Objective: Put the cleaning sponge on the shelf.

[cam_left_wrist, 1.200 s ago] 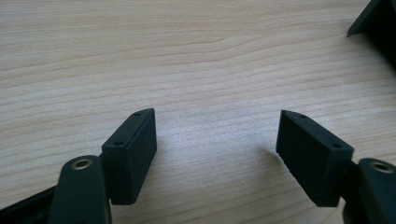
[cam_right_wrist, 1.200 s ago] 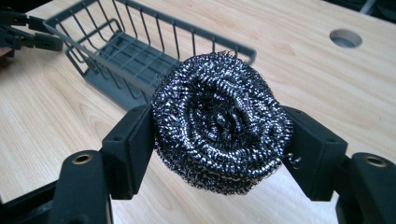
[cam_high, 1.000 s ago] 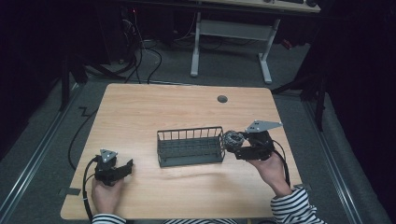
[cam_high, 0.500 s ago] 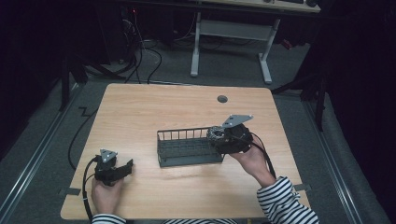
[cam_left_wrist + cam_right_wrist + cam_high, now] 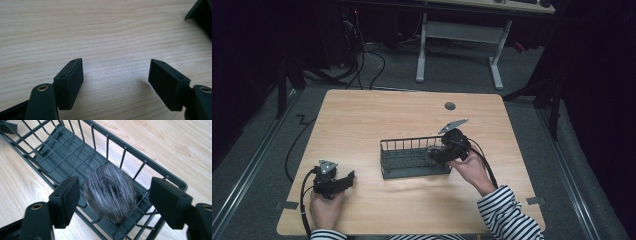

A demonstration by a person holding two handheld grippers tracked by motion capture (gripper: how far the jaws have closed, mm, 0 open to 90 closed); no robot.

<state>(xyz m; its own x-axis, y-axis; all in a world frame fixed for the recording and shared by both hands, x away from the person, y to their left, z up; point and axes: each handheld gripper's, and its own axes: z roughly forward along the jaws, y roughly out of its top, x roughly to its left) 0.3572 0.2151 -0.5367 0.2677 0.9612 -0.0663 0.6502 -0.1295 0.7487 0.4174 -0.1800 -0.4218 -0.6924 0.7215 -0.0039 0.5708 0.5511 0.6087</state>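
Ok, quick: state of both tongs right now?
Left tongs: open, nothing between them.
Right tongs: just opened, blurred dark round object between them, over the wire basket.

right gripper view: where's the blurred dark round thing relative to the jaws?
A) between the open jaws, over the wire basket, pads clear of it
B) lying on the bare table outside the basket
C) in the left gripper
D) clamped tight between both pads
A: in the right gripper view the round thing sits between the right gripper jaws, which have just been opening, with gaps to both pads, above the basket.
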